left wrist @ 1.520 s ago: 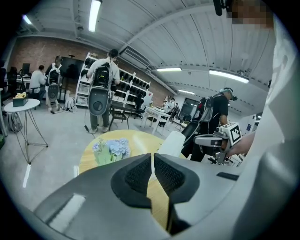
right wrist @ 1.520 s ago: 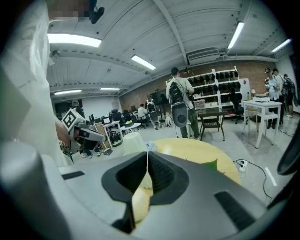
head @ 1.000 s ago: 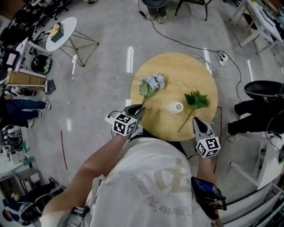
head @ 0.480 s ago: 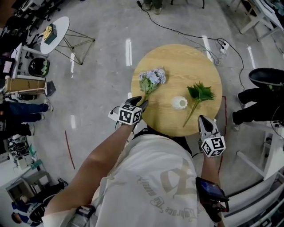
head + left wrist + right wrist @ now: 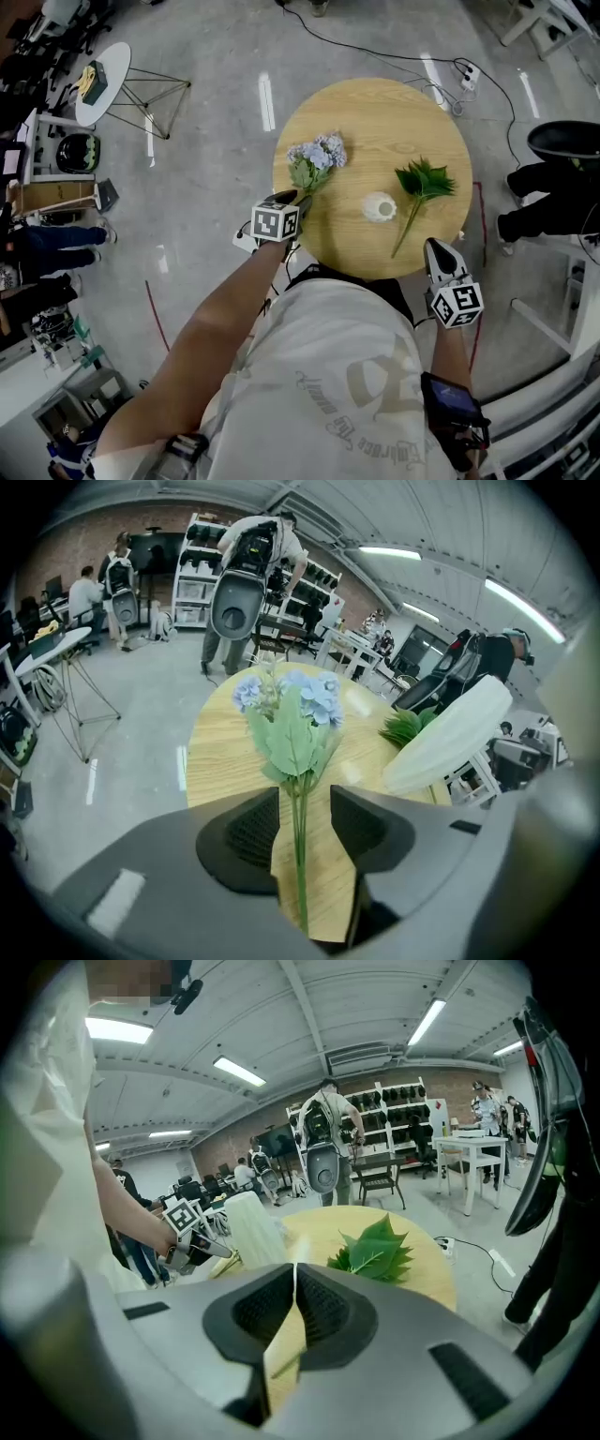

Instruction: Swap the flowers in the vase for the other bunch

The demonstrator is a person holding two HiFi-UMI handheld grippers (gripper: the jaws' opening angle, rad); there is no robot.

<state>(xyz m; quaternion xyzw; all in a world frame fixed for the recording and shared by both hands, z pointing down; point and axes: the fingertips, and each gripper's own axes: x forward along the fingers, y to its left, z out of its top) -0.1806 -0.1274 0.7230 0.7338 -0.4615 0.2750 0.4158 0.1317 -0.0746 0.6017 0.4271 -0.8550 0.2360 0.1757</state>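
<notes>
head view query: where did the task items lie?
reply: the vase (image 5: 379, 206) stood empty at the centre of the table (image 5: 375, 108). the blue bunch (image 5: 317, 159) lay toward its left edge, the green bunch (image 5: 424, 180) toward its right edge.
query: gripper states?
reply: the left gripper (image 5: 298, 200), at the near-left edge, had just been opening; its jaws stood apart astride the blue bunch's stem (image 5: 300, 855), not pressing it. the right gripper (image 5: 434, 248), off the near-right edge, was closed and empty.
query: step in hand?
reply: likely pickup of the blue bunch. the next move called for closing on the stem, then lifting.
</notes>
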